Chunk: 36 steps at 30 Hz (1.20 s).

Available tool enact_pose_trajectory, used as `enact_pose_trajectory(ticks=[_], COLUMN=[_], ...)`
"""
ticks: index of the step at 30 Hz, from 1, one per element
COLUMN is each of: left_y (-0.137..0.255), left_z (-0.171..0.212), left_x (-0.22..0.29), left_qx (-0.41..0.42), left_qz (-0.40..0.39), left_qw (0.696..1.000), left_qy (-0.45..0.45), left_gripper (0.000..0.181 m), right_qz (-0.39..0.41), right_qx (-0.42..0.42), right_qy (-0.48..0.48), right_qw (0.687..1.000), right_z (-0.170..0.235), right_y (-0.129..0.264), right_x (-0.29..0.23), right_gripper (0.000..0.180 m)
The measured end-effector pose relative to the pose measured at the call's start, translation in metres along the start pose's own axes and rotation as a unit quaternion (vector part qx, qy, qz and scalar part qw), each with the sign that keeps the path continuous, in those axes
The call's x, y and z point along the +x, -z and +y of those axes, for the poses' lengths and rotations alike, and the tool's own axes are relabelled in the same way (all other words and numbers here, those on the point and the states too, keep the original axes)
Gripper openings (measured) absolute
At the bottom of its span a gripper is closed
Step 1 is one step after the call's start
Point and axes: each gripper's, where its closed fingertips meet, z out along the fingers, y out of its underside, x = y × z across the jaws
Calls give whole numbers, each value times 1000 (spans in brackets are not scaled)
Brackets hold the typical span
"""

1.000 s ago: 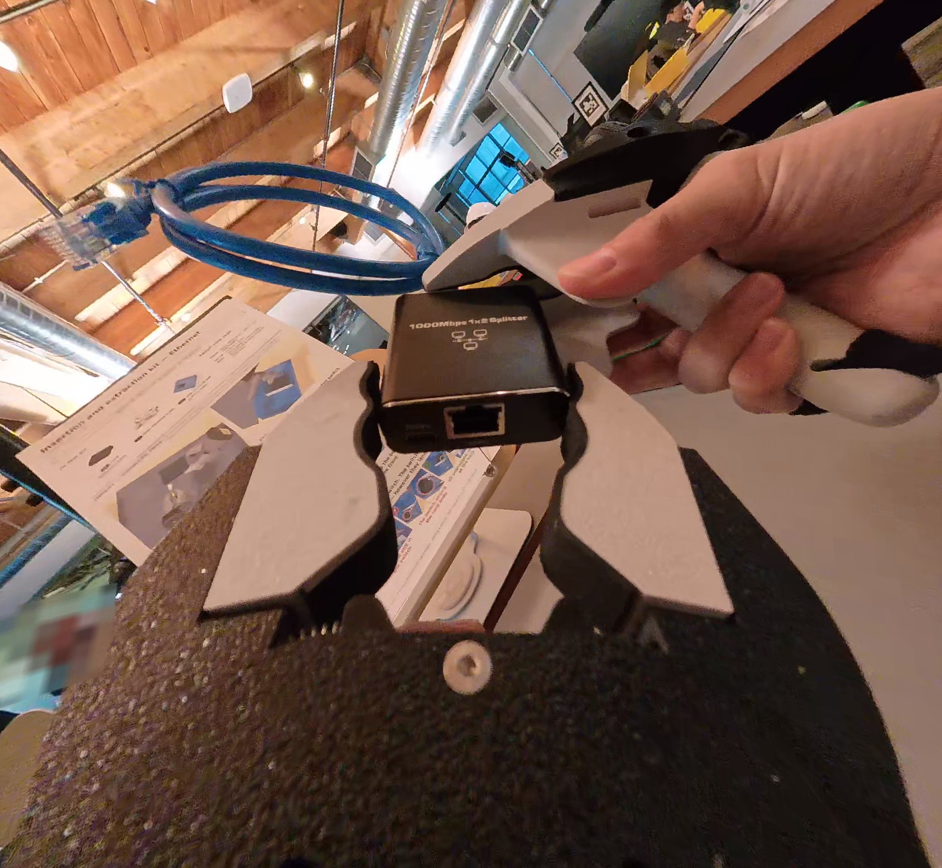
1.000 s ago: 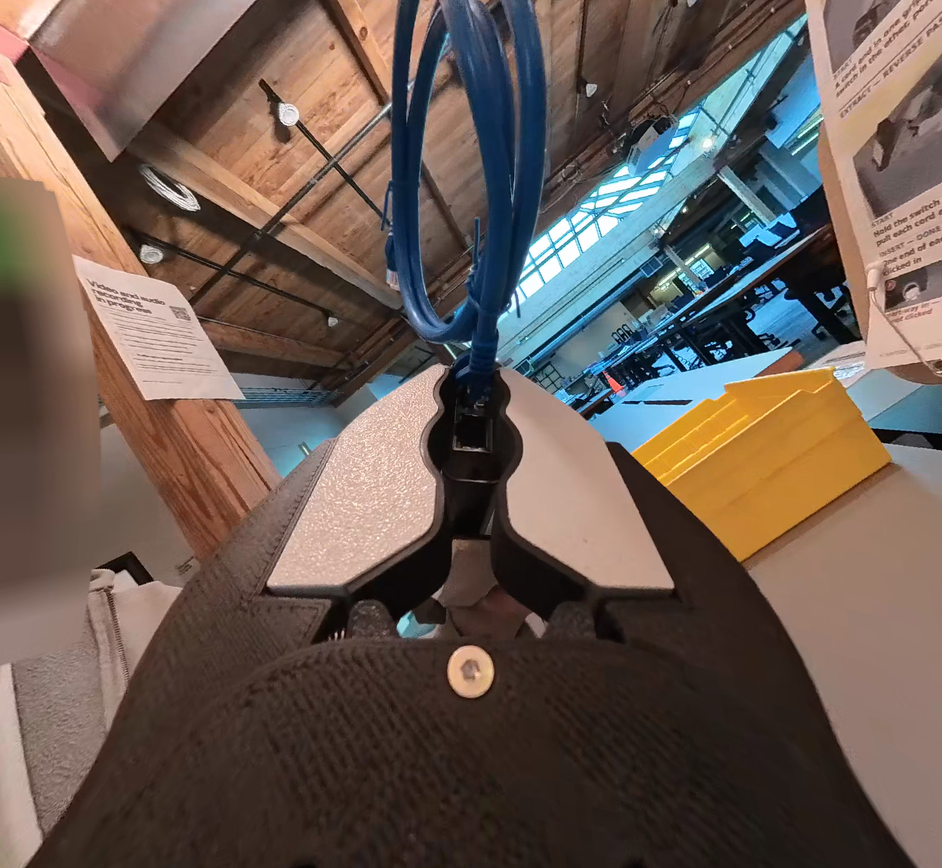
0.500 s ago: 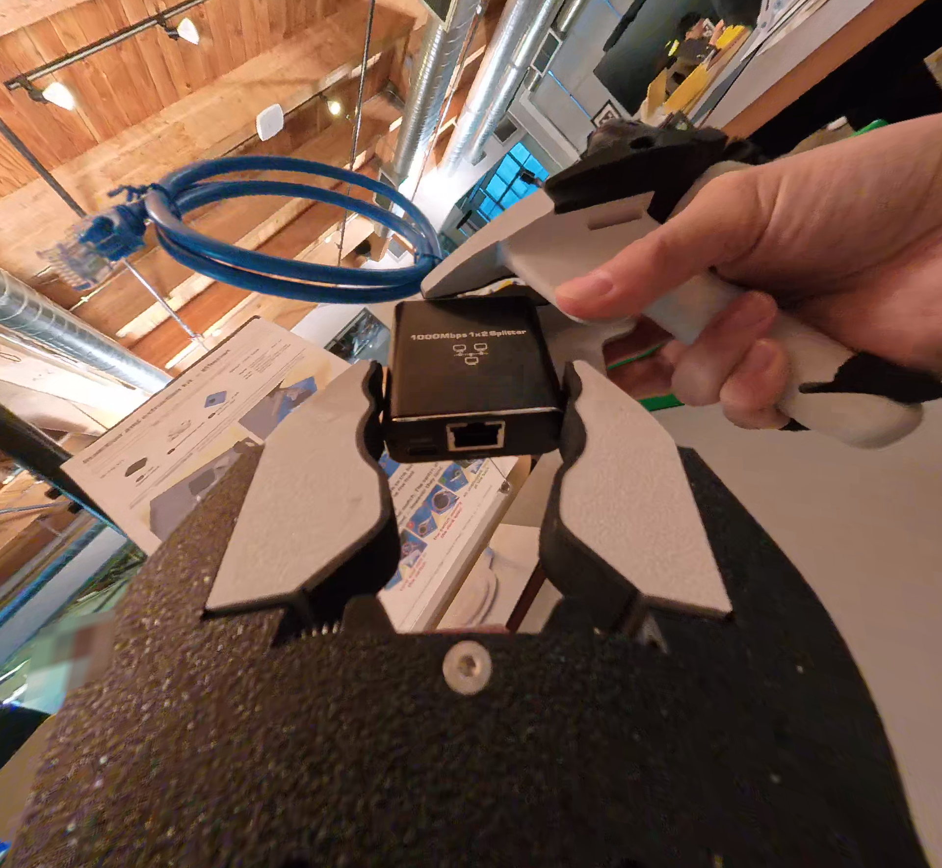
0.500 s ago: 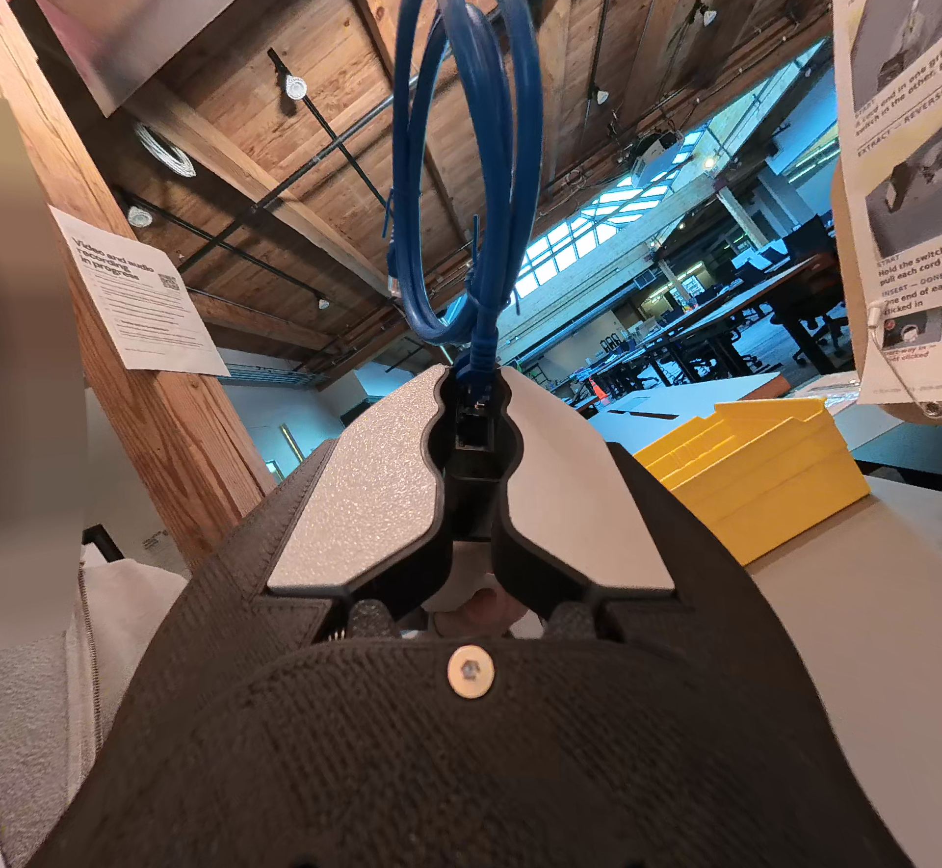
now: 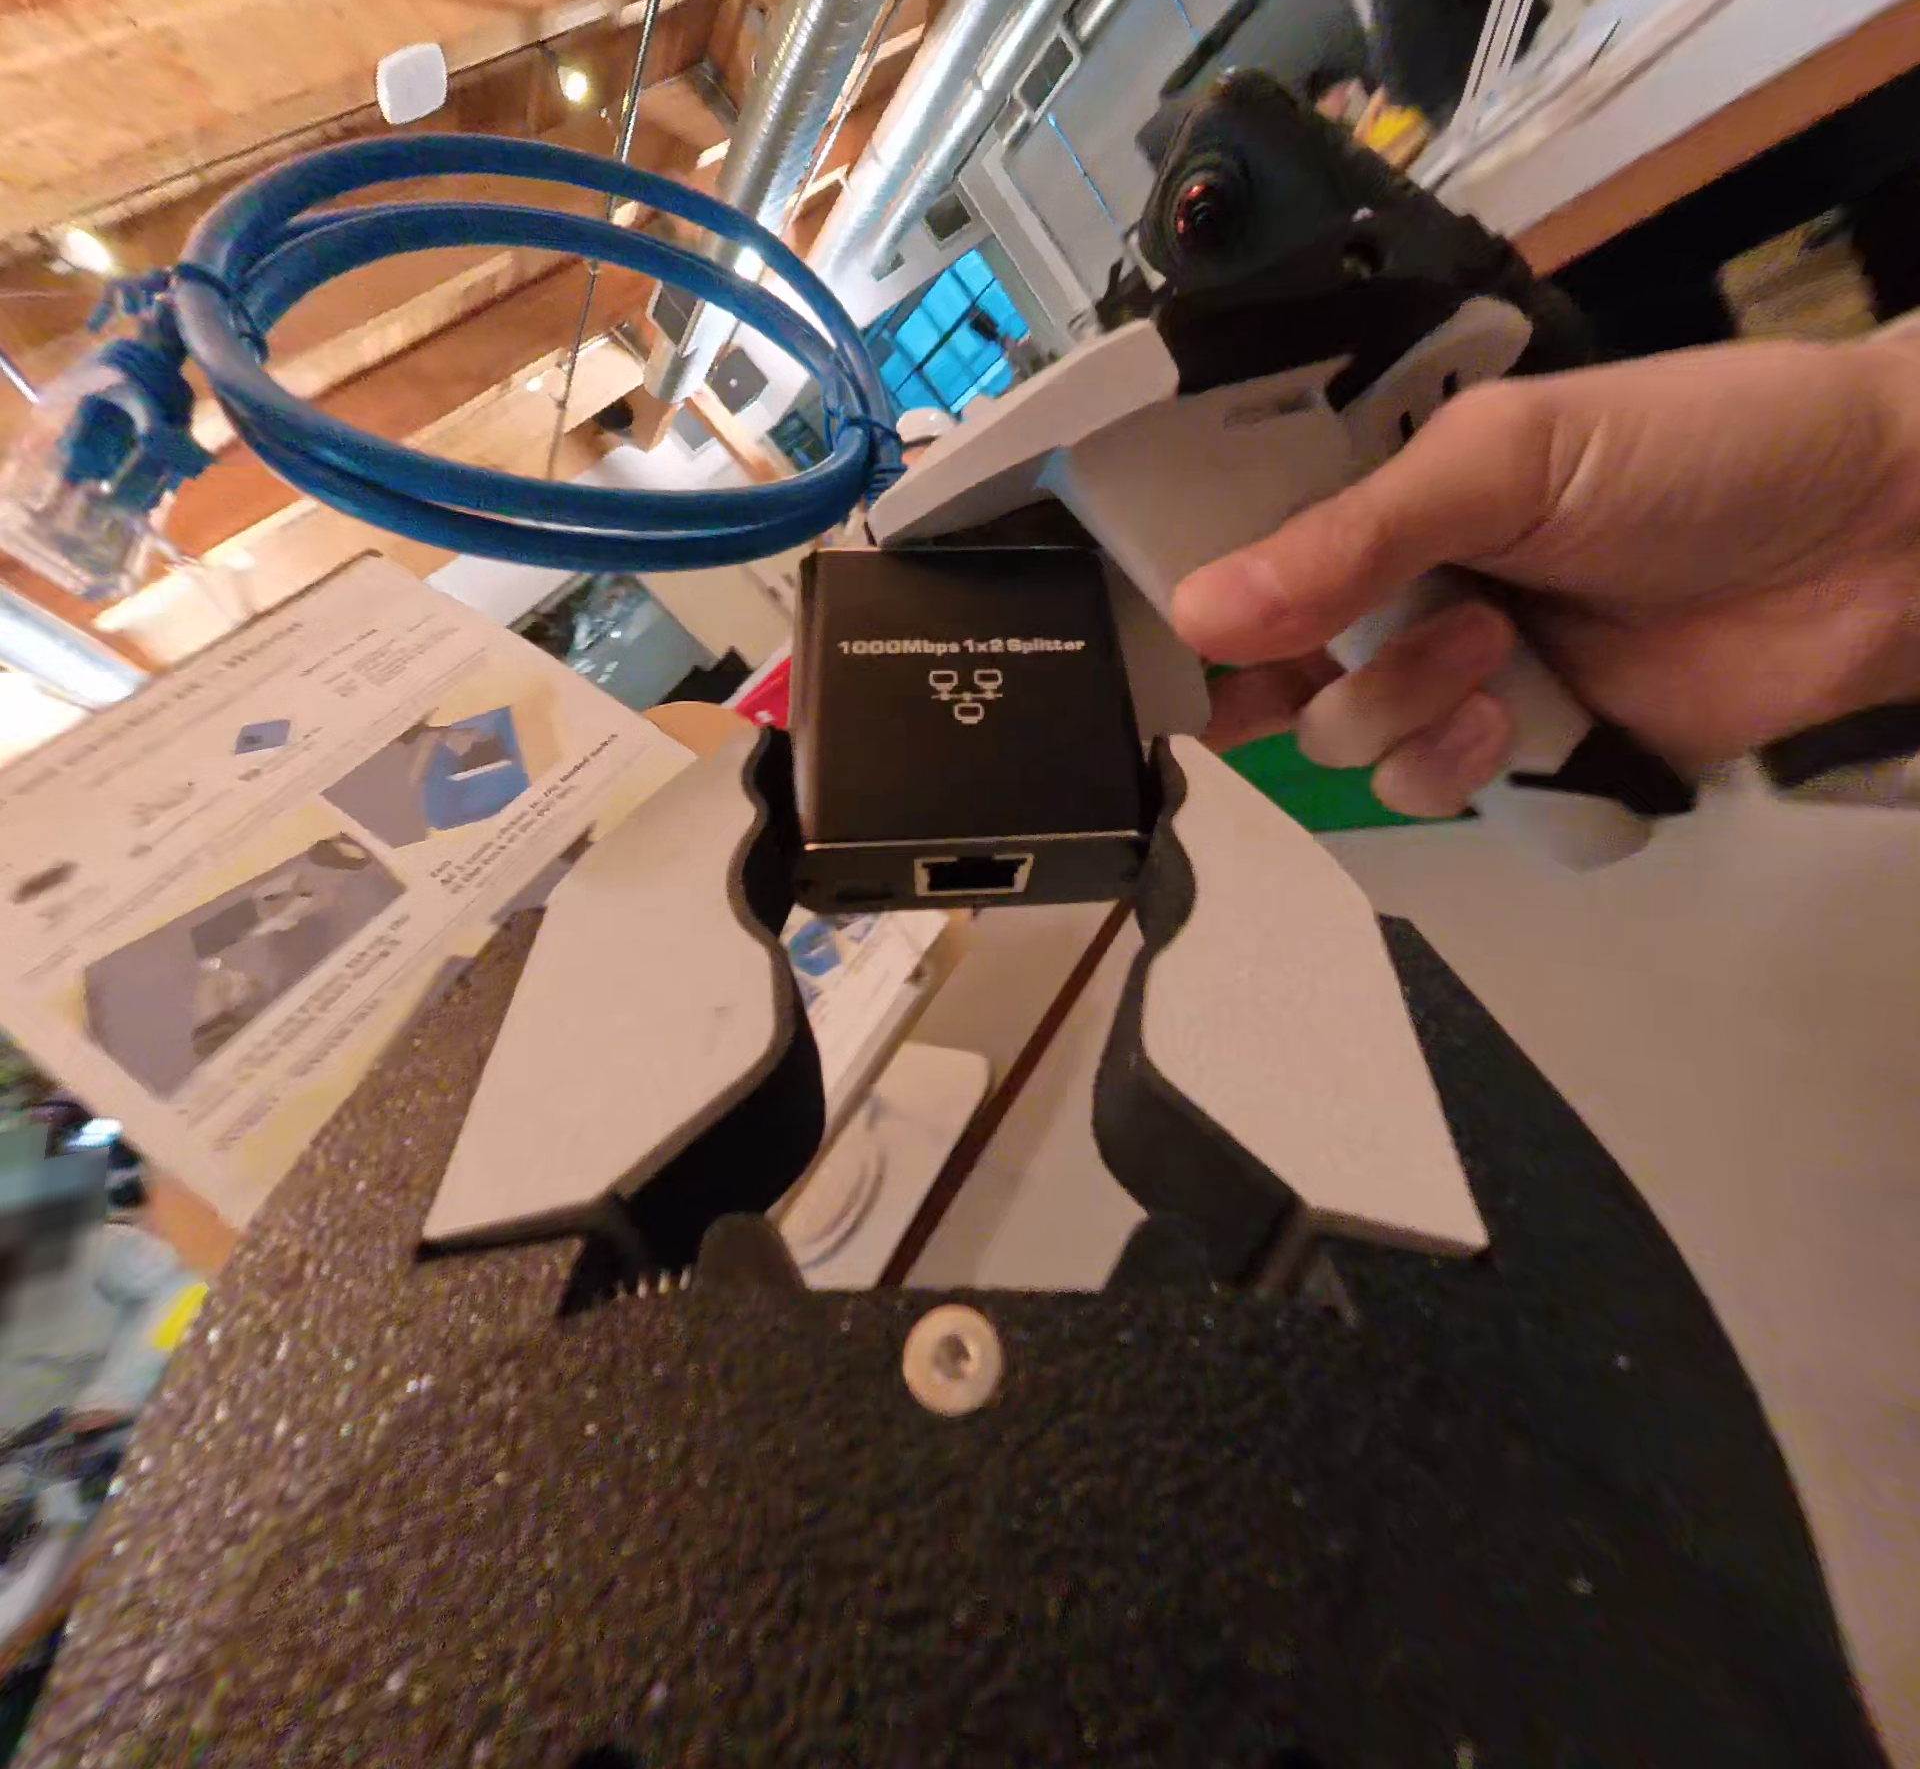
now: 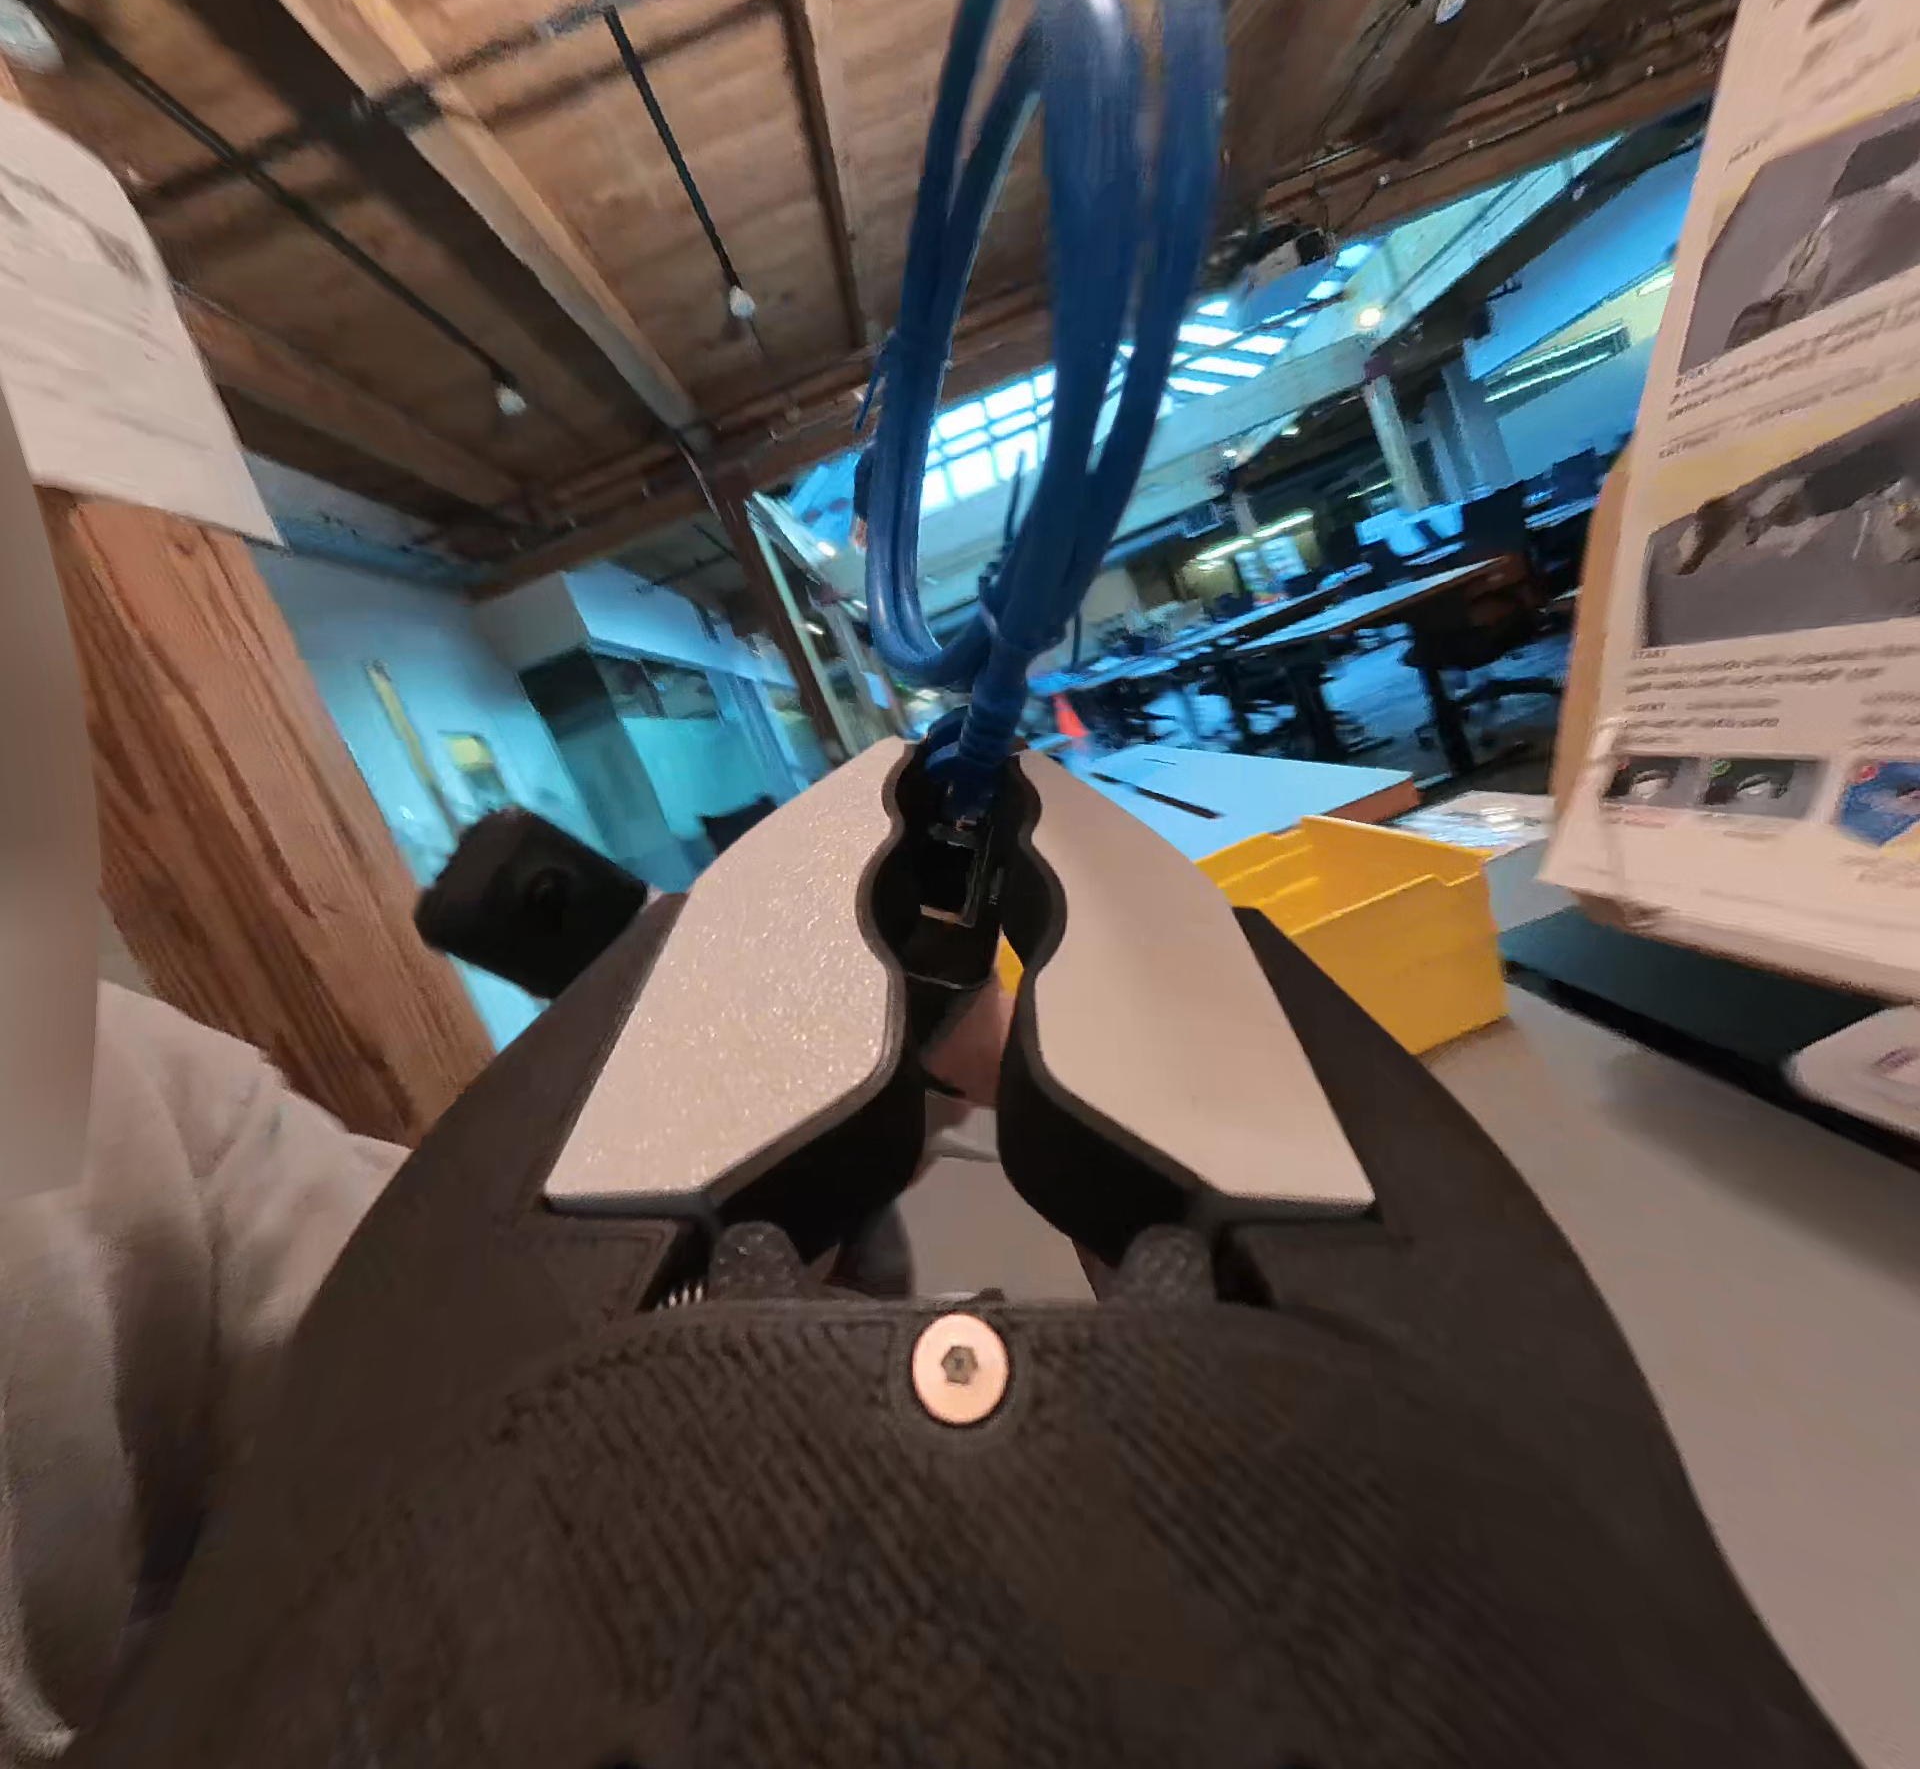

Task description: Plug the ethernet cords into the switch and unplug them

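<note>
1. Left gripper [image 5: 961, 815]: fingers closed against the two sides of a small black switch [image 5: 966, 732], held in the air with its printed top face up and one empty port facing the camera.
2. Right gripper [image 6: 961, 846]: fingers clamped on the plug end of a blue ethernet cord [image 6: 1049, 265]; in the left wrist view this gripper [image 5: 1049, 472] sits just beyond the far edge of the switch, gripped by a person's hand [image 5: 1621, 576].
3. Cord, from the right gripper outward: it rises from the fingertips as a tied coil of several loops. In the left wrist view the coil [image 5: 520, 348] spreads sideways to the left of the right gripper, and its free clear plug [image 5: 94, 462] hangs at the coil's far left end.
4. Whether the gripped plug is seated in the switch cannot be told; the far face of the switch is hidden.
5. Beyond and left of the left gripper: a propped instruction sheet [image 5: 260, 836].
6. To the right of the right gripper: a yellow bin [image 6: 1371, 930] on the grey desk [image 6: 1662, 1252].
</note>
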Motion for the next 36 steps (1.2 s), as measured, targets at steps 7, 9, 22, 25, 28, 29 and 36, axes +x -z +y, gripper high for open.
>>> enact_pose_trajectory(ticks=[7, 9, 22, 25, 28, 29, 36], left_y=[4, 2, 0, -4, -4, -4, -6], left_z=[1, 1, 4, 4, 3, 3, -1], left_x=[-3, -2, -1, 3, 5, 4, 8], left_qx=[-34, -33, -54, -34, -29, -36, -22], left_qz=[-7, -1, -8, 18, 29, 25, 43], left_qw=[997, 998, 997, 999, 998, 998, 996], left_qy=[-71, -44, -60, 22, 47, 35, 79], left_gripper=[63, 63, 63, 63, 63, 63, 63], right_qz=[-54, -36, -46, -18, -10, -8, 21], right_qx=[43, 33, 31, 9, -1, -5, -41], right_qy=[-115, -73, -106, -56, -33, -22, 74], right_qw=[991, 996, 993, 998, 999, 1000, 996], right_z=[2, 2, 2, 2, 3, 3, 1], right_y=[0, 2, 5, 9, 10, 10, 12], right_x=[4, 7, 10, 14, 14, 14, 8], right_gripper=[13, 13, 13, 13, 13, 12, 15])
